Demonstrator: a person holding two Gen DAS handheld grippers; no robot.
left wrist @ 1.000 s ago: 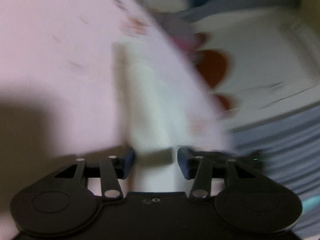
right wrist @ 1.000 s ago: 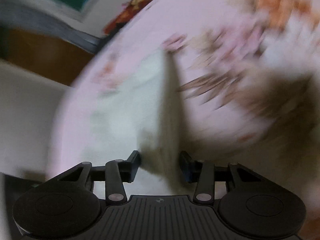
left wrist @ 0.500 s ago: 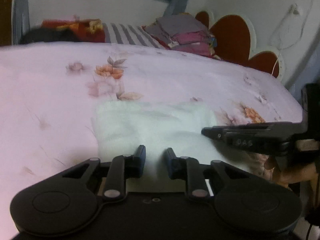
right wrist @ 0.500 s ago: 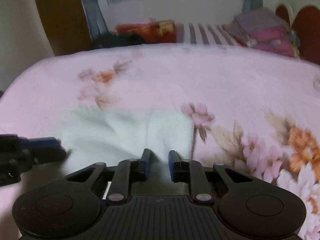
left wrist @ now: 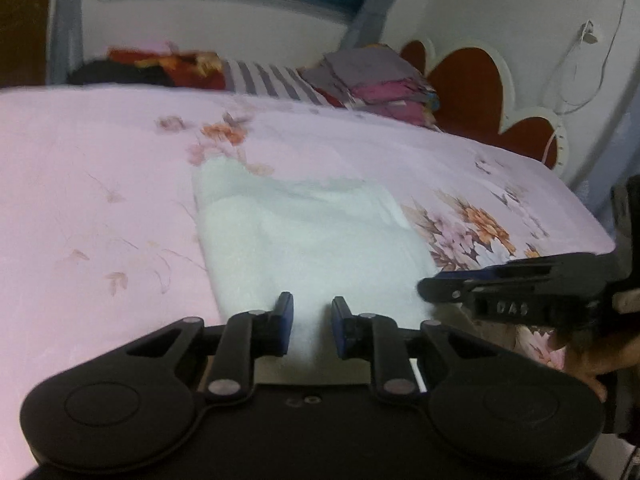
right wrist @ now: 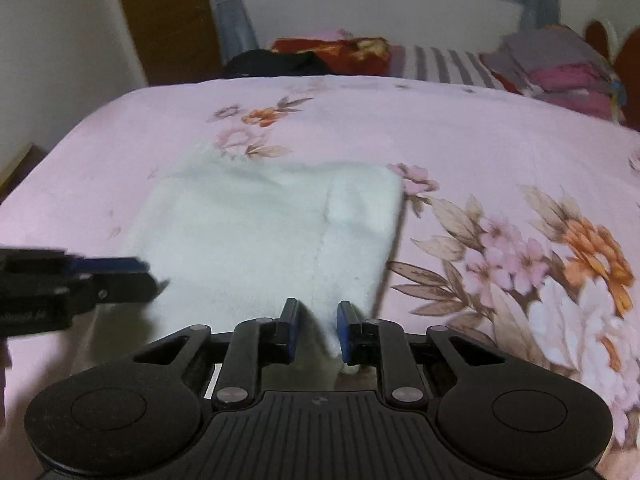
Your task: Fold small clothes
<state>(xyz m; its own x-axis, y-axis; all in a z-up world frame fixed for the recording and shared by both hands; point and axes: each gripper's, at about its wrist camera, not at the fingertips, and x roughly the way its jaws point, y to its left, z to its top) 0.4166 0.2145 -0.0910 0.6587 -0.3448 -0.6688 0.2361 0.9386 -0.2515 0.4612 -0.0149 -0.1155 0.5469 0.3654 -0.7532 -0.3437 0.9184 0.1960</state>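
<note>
A small white garment [left wrist: 312, 240] [right wrist: 260, 232] lies flat on a pink floral bed sheet [left wrist: 100, 180] [right wrist: 480, 140]. My left gripper [left wrist: 312, 328] is shut on the garment's near edge toward its left corner, with cloth bunched between the blue pads. My right gripper [right wrist: 318, 330] is shut on the same edge at the right corner, where a pinched fold runs down between its fingers. Each gripper shows side-on in the other's view: the right gripper [left wrist: 440, 288] and the left gripper [right wrist: 132, 276]. The near edge is raised a little off the sheet.
At the bed's far side are a stack of folded clothes [left wrist: 376, 80] [right wrist: 560, 68], a striped pillow [left wrist: 268, 78] and a red and black heap [right wrist: 320, 54]. A red scalloped headboard [left wrist: 468, 76] stands at the right. A hand [left wrist: 592, 356] holds the right gripper.
Both grippers' jaws went from wide around the garment's edge to narrow on it. Both views rolled level from a blurred tilt, and the grippers drew back and up with the edge.
</note>
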